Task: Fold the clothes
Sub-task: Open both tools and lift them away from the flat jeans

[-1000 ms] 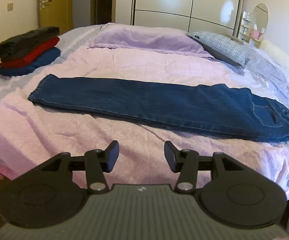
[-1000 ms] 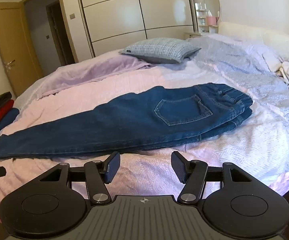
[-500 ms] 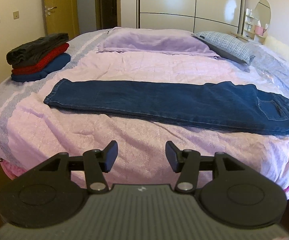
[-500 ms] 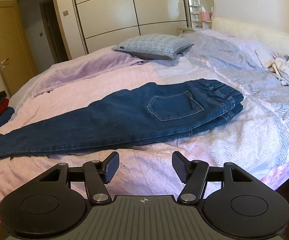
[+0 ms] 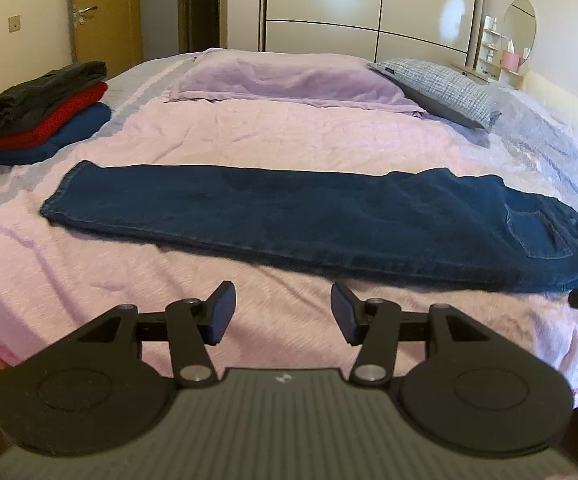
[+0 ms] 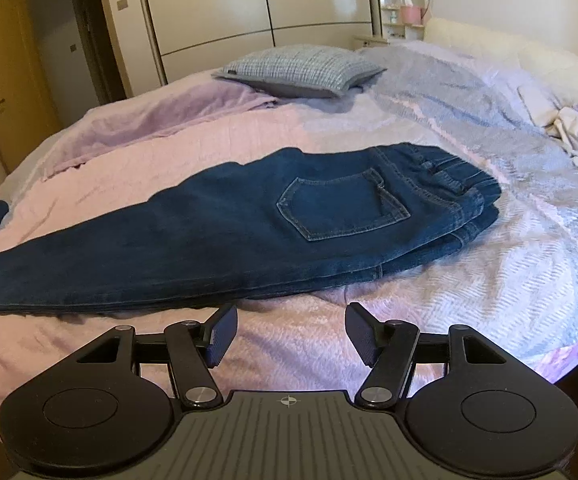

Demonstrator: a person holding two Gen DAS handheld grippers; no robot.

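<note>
Setting: bedroom, pink bedspread (image 5: 249,140). Far left: stack of folded clothes (image 5: 45,112). Centre: jeans (image 5: 289,216), halved lengthwise, flat across the bed, hem left, waistband (image 6: 465,192) right. Likely heavy, limp denim, not slippery; best pinched at hem and waistband. Left gripper (image 5: 283,312) and right gripper (image 6: 291,330): jaws spread, empty, just short of the denim.

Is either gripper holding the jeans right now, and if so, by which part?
Nothing is held. The left gripper and right gripper are both open over bare bedspread, short of the jeans.
</note>
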